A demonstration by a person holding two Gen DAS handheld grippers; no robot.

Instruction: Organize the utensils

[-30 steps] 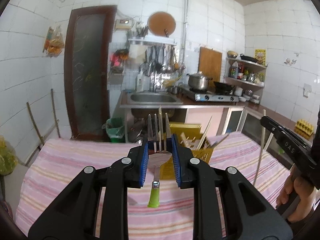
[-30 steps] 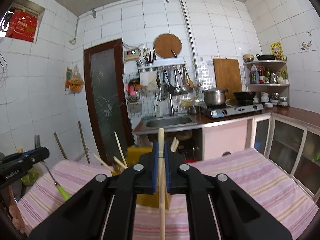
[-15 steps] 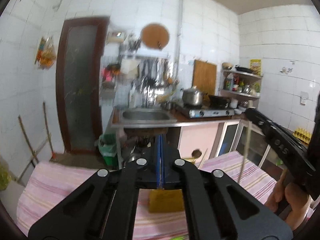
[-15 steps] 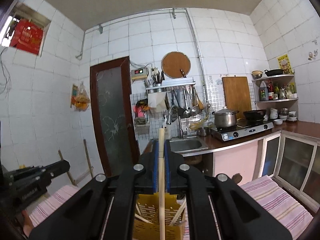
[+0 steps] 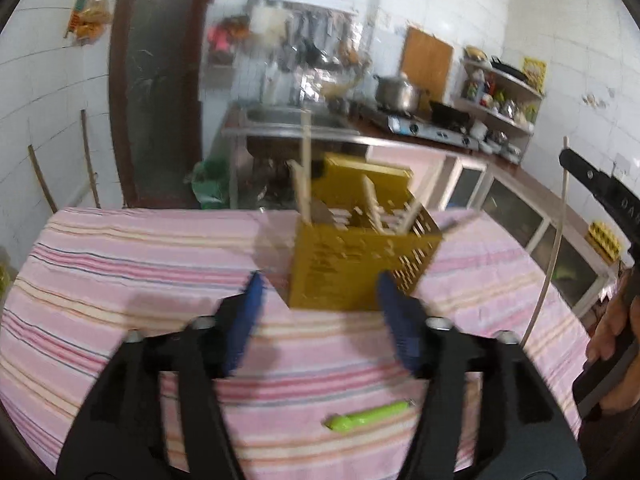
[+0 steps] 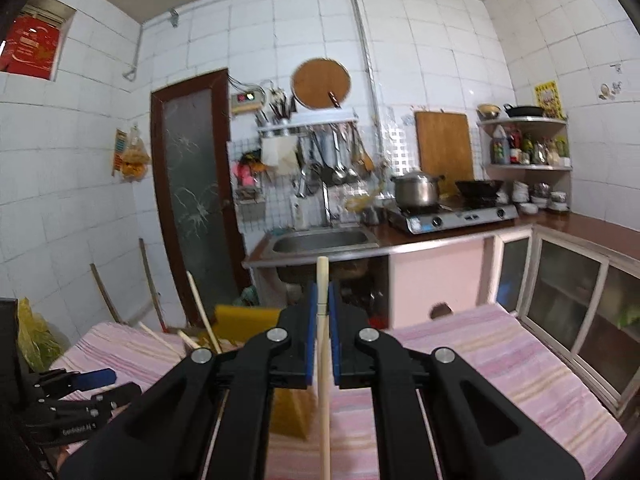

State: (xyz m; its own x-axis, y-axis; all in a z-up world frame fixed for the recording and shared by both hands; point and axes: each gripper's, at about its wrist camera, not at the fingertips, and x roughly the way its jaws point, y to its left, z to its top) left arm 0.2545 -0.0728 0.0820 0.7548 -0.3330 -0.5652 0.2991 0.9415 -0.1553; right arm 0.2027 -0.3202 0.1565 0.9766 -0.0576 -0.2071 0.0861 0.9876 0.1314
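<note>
Yellow utensil holder (image 5: 352, 268) is seen ahead of the wide-open, empty left gripper (image 5: 320, 304); a chopstick (image 6: 323, 360) is clamped by the right gripper (image 6: 322, 336) over striped cloth (image 5: 120, 264).

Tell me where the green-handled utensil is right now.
In the left wrist view the green handle lies on the striped cloth, in front of the yellow holder and between the open left tongs.

Motion is blurring my left view; the caddy (image 5: 352, 264) is hiding its utensils' lower ends, and my chopstick (image 6: 323, 380) is running off the bottom edge.
</note>
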